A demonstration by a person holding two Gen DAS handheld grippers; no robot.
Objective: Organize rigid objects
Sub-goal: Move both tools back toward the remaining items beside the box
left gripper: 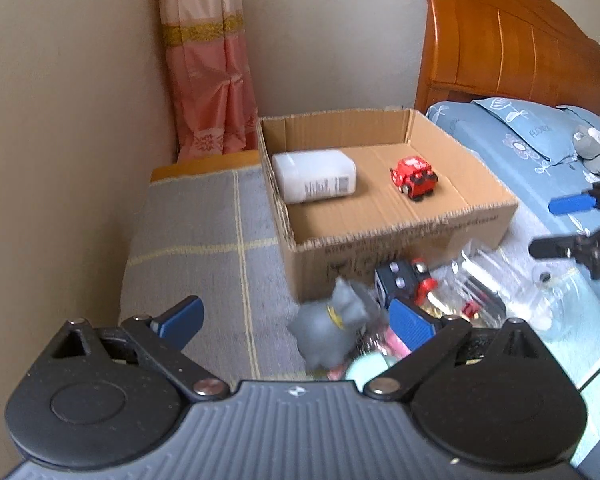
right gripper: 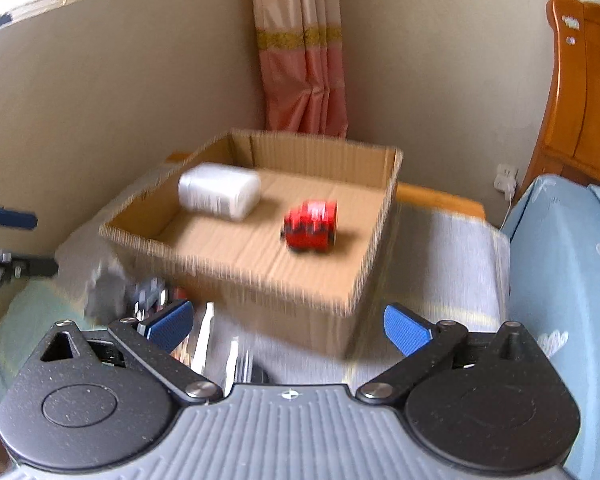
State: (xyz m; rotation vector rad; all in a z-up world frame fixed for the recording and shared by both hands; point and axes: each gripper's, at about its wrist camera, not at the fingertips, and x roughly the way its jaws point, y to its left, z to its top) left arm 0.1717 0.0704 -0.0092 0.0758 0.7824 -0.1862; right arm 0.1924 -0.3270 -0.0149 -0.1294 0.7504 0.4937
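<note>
An open cardboard box holds a white plastic bottle lying on its side and a red toy car. In front of the box lie a grey toy animal, a blue and red toy vehicle and clear plastic packaging. My left gripper is open and empty, just short of the grey animal. My right gripper is open and empty in front of the box; it also shows in the left wrist view.
The box stands on a grey checked cloth. A bed with blue floral bedding and a wooden headboard is to the right. A beige wall and a pink curtain are behind. A grey soft toy lies on the bed.
</note>
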